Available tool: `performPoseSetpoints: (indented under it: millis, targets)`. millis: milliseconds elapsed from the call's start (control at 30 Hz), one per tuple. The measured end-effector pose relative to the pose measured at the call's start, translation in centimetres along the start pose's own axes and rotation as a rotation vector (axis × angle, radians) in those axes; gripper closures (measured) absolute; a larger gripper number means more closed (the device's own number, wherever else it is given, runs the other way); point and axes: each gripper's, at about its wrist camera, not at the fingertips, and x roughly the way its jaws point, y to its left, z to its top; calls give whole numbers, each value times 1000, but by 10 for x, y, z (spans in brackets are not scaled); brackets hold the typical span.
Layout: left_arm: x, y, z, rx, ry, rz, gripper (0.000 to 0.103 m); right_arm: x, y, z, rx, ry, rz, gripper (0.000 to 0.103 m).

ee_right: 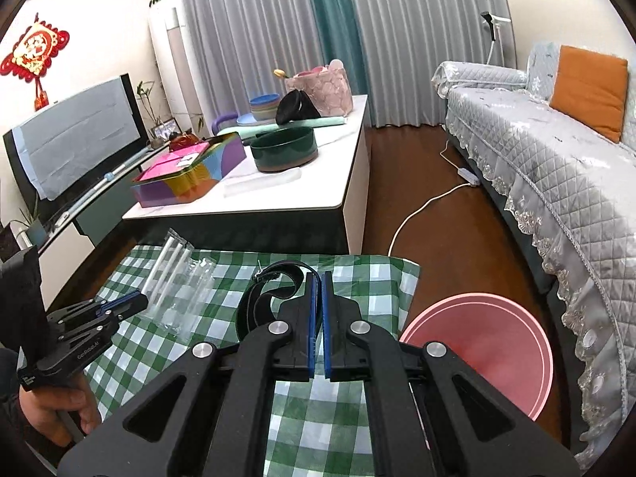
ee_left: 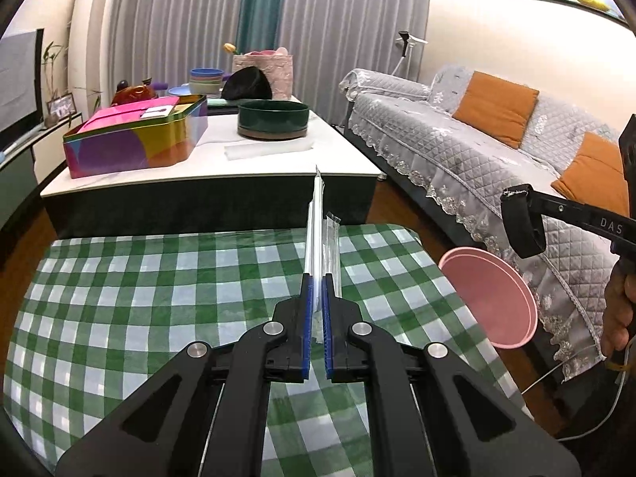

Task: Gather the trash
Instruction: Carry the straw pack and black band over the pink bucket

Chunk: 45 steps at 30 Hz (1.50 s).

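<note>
My left gripper (ee_left: 317,278) is shut on a clear plastic wrapper with white straws (ee_left: 320,230) that sticks out forward above the green checked cloth (ee_left: 159,286). From the right wrist view the same wrapper (ee_right: 179,282) hangs from the left gripper (ee_right: 139,300) at the left. My right gripper (ee_right: 318,276) is shut on a curled black strap (ee_right: 258,298). In the left wrist view the strap (ee_left: 520,222) dangles from the right gripper (ee_left: 532,198) above a pink round bin (ee_left: 489,298). That bin (ee_right: 477,346) stands on the floor, right of the cloth.
Beyond the cloth is a white low table (ee_left: 206,175) with a colourful tin (ee_left: 135,139), a dark green round box (ee_left: 273,119) and a clear packet (ee_left: 270,149). A grey sofa (ee_right: 556,167) runs along the right. A white cable (ee_right: 421,214) lies on the wooden floor.
</note>
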Motion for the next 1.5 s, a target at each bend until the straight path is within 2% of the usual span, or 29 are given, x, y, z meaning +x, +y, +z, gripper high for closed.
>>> performPoseSetpoints:
  millis: [233,633,1500]
  targets:
    - [-3,-13,-10,34,7,-3,98,-5,-8,-13,-21,-17,-3,100]
    - [9,-37,-12,72,16,-19,98,-4,-30,-25,-27,-18,-61,100]
    - [23,-67,-8,96,19,-77,98,-9,-66,-29,26,-25,-149,100]
